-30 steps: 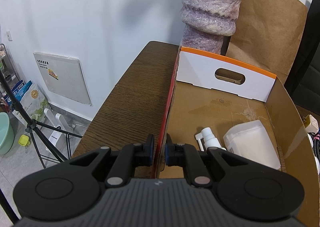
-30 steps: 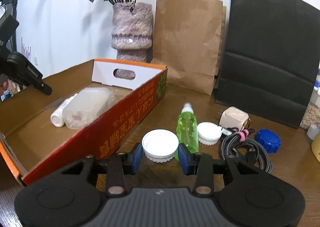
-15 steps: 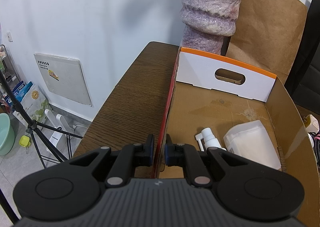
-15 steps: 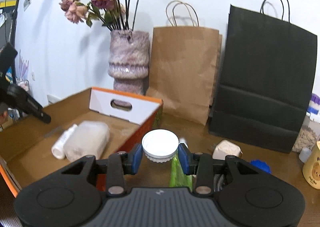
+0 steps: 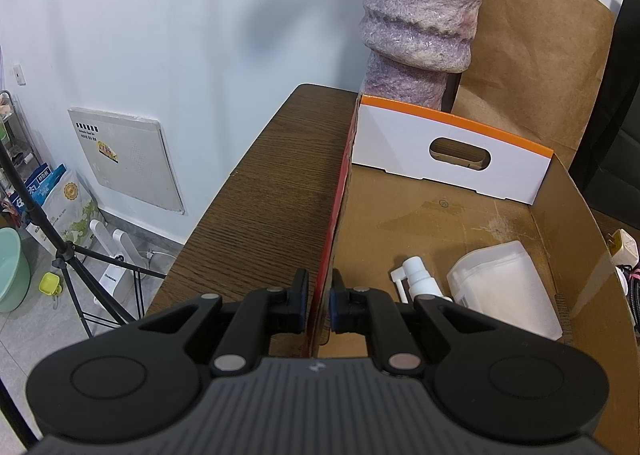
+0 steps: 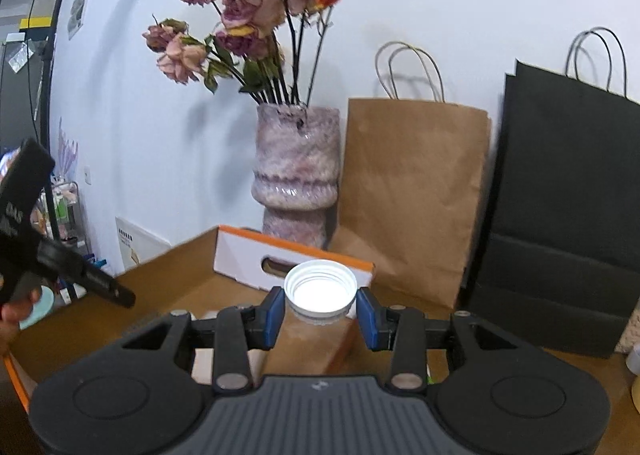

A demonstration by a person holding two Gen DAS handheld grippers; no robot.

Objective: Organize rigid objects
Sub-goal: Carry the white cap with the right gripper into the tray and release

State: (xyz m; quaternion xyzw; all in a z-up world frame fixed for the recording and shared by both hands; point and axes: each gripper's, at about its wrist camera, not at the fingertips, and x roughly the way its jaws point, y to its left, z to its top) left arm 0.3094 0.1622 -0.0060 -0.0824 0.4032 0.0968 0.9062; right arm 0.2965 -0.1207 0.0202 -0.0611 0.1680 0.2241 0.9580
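My right gripper is shut on a white screw cap, its open side up, held in the air over the near part of the cardboard box. My left gripper is shut on the box's red left wall, one finger outside and one inside. Inside the box lie a white spray bottle and a translucent white container. In the right wrist view the left gripper's black body shows at the left edge, over the box.
A purple vase with dried roses stands behind the box, beside a brown paper bag and a black paper bag. The wooden table ends at the left; below it are a tripod and floor clutter.
My right gripper has risen with the cap and tipped upward; the green bottle, second cap and cables have dropped out of view. The left gripper has stayed on the box wall.
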